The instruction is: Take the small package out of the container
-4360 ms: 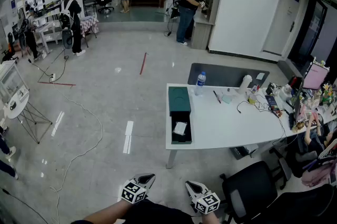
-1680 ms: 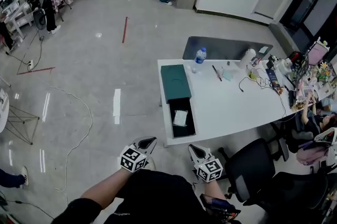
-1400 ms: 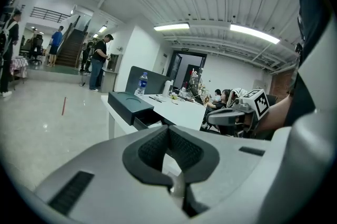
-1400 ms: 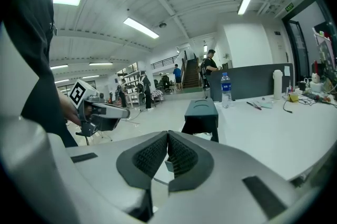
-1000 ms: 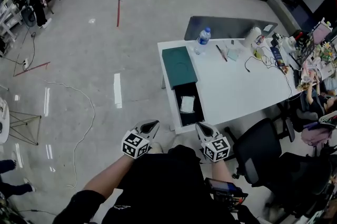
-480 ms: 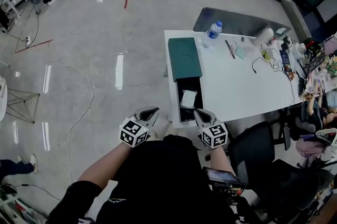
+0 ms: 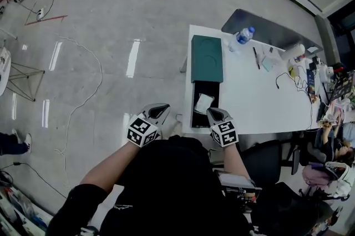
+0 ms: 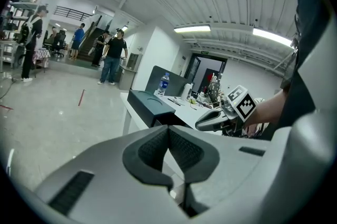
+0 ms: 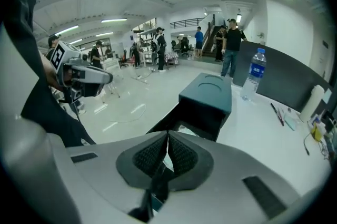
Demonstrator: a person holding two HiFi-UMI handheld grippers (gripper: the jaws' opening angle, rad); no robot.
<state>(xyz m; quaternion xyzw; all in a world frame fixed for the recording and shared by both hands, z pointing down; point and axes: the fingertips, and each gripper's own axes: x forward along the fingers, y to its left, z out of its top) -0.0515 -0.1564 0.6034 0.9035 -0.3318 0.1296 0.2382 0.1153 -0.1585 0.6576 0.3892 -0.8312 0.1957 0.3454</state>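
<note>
The small package [image 7: 203,103], white and slightly tilted, lies in the open black section [image 7: 194,113] of the dark green container [image 7: 207,58], which sits at the left end of the white table [image 7: 252,101]. Both claws are pressed together with nothing between the pads. The left gripper [image 7: 158,110] hangs beside the table over the floor, and the right gripper [image 7: 214,113] is by the open section's near end. A water bottle [image 7: 242,36] stands just beyond the container.

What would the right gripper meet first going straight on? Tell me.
The right gripper, jaws shut, would probably reach the open container first, near the package inside; depth is unclear.
</note>
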